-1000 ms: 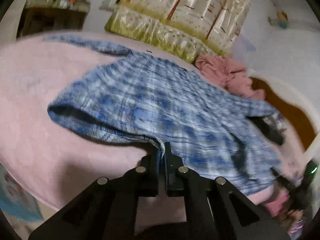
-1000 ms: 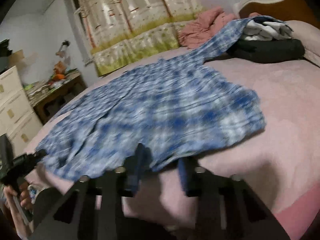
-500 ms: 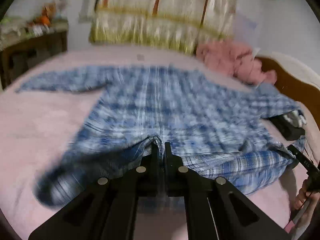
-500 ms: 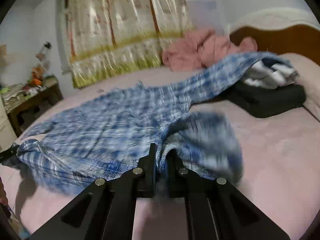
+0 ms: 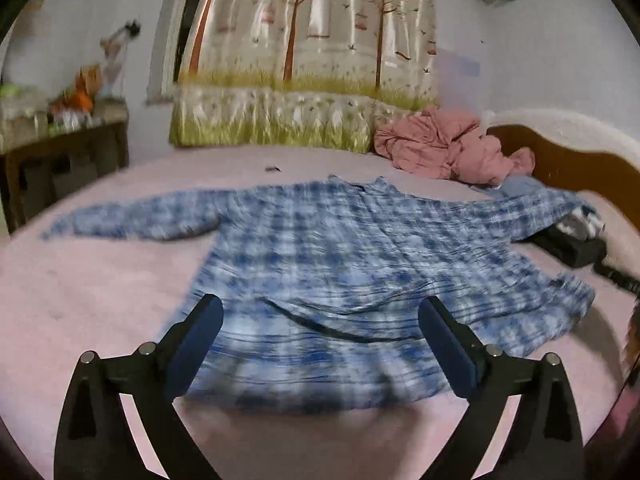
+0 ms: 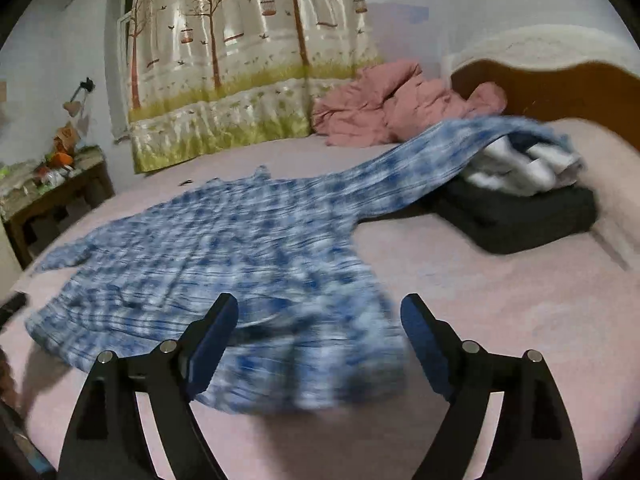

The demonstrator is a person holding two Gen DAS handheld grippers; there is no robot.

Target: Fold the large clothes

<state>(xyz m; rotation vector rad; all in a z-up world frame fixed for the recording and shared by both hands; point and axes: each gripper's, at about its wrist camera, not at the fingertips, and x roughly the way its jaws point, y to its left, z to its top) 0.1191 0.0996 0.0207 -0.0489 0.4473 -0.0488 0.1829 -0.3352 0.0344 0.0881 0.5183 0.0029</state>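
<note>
Several items share the bed (image 5: 100,292) with the shirt, listed as I see them. One crumpled pink blanket (image 5: 448,148) at the far edge, near the brown headboard (image 5: 568,164). One stack of folded clothes (image 6: 528,204), dark below and white-and-grey on top, beside the headboard; the shirt's right sleeve (image 6: 432,160) is draped up over it, so that stack blocks the sleeve from lying flat. One tree-print curtain (image 5: 304,64) behind the bed. One cluttered bench (image 5: 60,136) against the wall, off to the left.

Task item: one blue plaid shirt (image 5: 352,264), spread flat across the pink bedcover, front up. Collar points away from me toward the curtain; hem is nearest my grippers, slightly rumpled. Body's long axis runs from me toward the curtain; the sleeves stretch crosswise, the left sleeve (image 5: 132,216) flat on the cover.

Left gripper (image 5: 320,320): jaws have just been opening and now stand wide, clear of the cloth, holding nothing; the hem shows between them, lying on the bed.

Right gripper (image 6: 318,320): jaws likewise just opened wide, nothing gripped, the hem's corner lying loose beneath.
</note>
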